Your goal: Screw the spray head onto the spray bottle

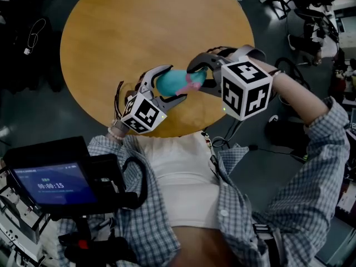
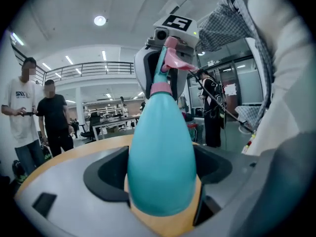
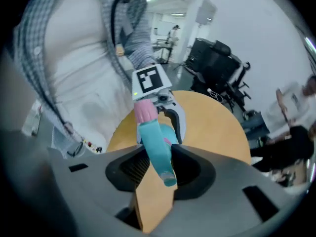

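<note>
Left gripper (image 1: 172, 84) clamped the spray bottle (image 2: 162, 152) and right gripper (image 1: 198, 78) pinched the spray head (image 3: 155, 144), so any tilt risked cross-threading.

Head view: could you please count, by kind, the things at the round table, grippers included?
spray bottle: 1
spray head: 1
grippers, namely left gripper and right gripper: 2
round wooden table: 1
Total: 5

Timer digits 00:00:15 on the small screen (image 1: 49, 183), lower left of the head view; other print illegible.
</note>
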Available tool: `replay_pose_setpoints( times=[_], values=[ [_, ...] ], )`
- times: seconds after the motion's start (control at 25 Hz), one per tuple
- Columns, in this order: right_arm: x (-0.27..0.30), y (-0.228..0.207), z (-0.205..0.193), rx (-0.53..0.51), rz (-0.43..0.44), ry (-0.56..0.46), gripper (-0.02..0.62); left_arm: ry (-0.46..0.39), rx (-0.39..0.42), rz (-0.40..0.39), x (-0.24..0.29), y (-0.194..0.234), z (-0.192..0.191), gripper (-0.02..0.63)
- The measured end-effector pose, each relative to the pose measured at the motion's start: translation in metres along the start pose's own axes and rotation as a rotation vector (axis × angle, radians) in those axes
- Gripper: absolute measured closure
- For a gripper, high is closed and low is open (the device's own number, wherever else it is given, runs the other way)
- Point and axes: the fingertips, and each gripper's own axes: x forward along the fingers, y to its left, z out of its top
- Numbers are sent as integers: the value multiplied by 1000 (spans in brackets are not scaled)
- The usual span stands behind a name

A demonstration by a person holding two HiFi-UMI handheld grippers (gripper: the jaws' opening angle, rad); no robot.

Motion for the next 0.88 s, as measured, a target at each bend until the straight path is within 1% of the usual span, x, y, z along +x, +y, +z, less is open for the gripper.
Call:
replay_pose_setpoints(
  times=[0.12, 0.2, 0.24, 0.36, 0.48, 0.52, 0.6, 0.68, 0.8, 0.88],
  values=[
    [1, -10, 2, 324, -20, -91, 469, 24, 17, 83, 3, 11, -3, 190],
    [1, -19, 5, 551, -25, -168, 469, 21, -1, 120, 4, 16, -3, 190],
    [0, -23, 5, 638, -30, -197, 469, 18, -14, 133, 4, 19, -4, 190],
    [1, -33, -1, 832, -60, -254, 471, 25, -22, 182, 3, 26, -6, 190],
    [2, -40, -8, 1021, -131, -317, 471, 44, -23, 239, 3, 33, -9, 190],
    [2, -43, -7, 1055, -163, -340, 471, 44, -38, 248, 3, 34, -10, 190],
    [3, -46, -3, 1063, -221, -381, 471, 36, -77, 254, 3, 35, -12, 190],
    [4, -47, 3, 1002, -258, -408, 471, 24, -101, 251, 2, 36, -14, 190],
    [4, -49, 11, 846, -308, -449, 468, -10, -127, 231, -1, 37, -12, 190],
    [5, -50, 13, 802, -334, -501, 458, -29, -144, 214, -1, 37, -12, 190]
  ],
)
